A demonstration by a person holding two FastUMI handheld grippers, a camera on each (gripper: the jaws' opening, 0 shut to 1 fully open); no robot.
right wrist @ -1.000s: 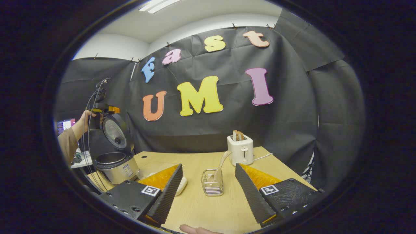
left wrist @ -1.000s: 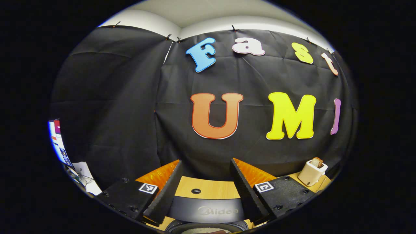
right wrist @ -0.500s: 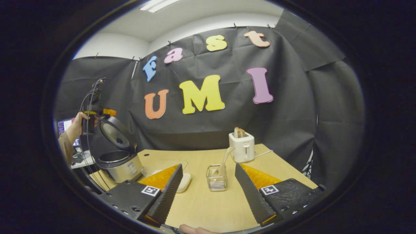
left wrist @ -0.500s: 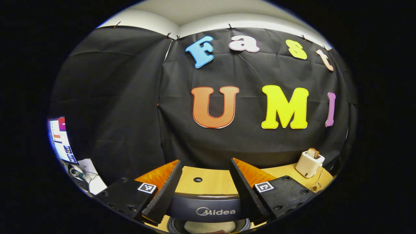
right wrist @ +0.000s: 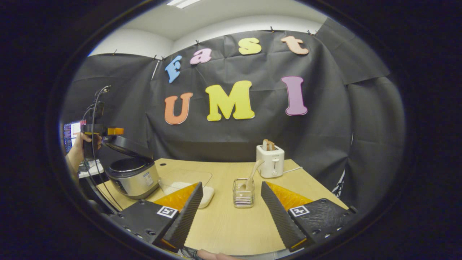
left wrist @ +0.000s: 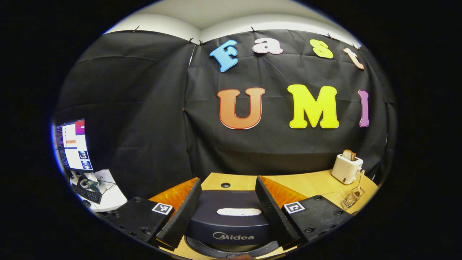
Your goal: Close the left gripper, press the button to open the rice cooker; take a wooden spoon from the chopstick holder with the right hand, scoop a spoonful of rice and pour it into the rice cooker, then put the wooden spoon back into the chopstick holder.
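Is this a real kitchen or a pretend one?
Probably a pretend one: a test booth. Black cloth hangs as its walls, a rice cooker and toaster sit on one wooden table, with a computer screen beside.

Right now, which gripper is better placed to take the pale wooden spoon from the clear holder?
Right: the right gripper, open, faces the wooden spoon; left gripper is at the cooker lid.

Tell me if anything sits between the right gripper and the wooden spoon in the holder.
Nothing visible does. In the right gripper view, the right gripper has its jaws open, and only bare table lies before the chopstick holder where the wooden spoon stands.
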